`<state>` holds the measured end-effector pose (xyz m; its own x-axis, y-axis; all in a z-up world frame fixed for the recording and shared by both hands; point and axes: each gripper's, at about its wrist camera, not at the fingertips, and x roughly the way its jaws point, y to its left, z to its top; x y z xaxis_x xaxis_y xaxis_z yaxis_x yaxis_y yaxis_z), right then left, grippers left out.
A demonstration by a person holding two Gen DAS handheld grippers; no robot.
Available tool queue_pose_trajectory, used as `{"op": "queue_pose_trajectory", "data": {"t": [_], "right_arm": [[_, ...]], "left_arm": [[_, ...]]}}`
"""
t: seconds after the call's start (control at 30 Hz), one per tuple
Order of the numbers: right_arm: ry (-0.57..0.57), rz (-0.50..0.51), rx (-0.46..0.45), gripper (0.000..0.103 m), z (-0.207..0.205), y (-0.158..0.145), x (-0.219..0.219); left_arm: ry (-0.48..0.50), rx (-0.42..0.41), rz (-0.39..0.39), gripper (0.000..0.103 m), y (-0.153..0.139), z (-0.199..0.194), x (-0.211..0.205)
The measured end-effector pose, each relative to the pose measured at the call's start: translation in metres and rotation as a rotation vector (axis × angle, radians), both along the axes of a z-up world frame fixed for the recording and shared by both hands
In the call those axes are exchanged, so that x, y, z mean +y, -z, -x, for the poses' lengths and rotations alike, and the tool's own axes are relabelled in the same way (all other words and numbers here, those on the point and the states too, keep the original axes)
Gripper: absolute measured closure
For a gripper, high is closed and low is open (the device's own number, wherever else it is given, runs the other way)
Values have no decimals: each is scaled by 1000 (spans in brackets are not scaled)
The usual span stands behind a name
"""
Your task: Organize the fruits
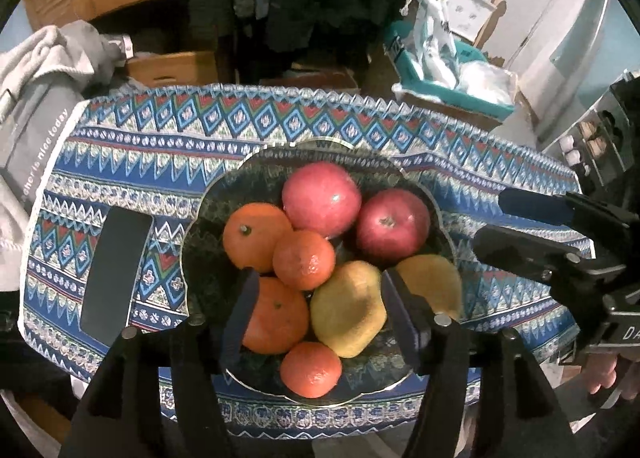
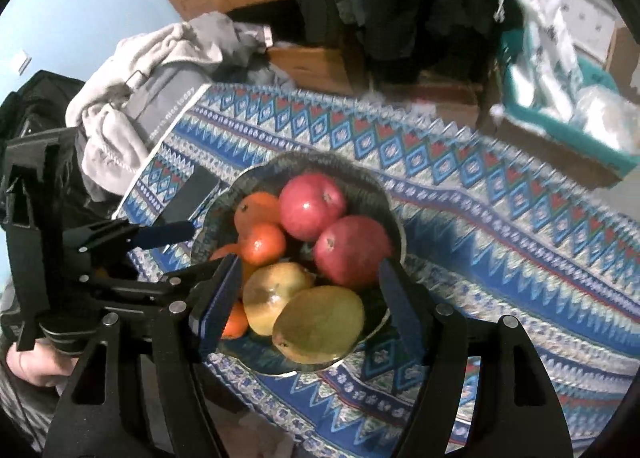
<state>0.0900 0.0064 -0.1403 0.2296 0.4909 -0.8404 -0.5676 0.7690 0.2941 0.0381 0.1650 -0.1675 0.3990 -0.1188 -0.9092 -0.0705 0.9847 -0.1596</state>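
Note:
A dark scalloped bowl (image 1: 200,242) (image 2: 372,182) stands on the patterned cloth and holds two red apples (image 1: 320,198) (image 1: 392,226), several oranges (image 1: 256,234) and two yellow pears (image 1: 348,310) (image 1: 432,282). My left gripper (image 1: 318,302) hangs open over the bowl's near side, its blue pads astride one pear and an orange without pressing on them. My right gripper (image 2: 310,298) is also open above the pears (image 2: 320,322), with nothing held. Each gripper shows in the other's view, the right one (image 1: 490,220) beside the bowl's right rim and the left one (image 2: 200,248) at its left rim.
A black phone (image 1: 116,274) (image 2: 192,190) lies flat on the cloth left of the bowl. Grey clothes (image 1: 44,66) are heaped past the table's left end. A teal bin (image 1: 440,94) with bags stands on the floor beyond the far edge. A hand (image 2: 36,366) grips the left handle.

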Motion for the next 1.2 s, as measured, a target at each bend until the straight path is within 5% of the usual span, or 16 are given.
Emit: {"op": "queue_pose_trajectory", "data": {"t": [0.5,1.2], "right_arm": [[76,21,-175,26,12,-65,-34],[140,8,-325,18,35,-108,-78]], "left_arm": [[12,-176,-55,19,-71,17,-20],[35,-364,-110,7,-141,38,-53]]}}
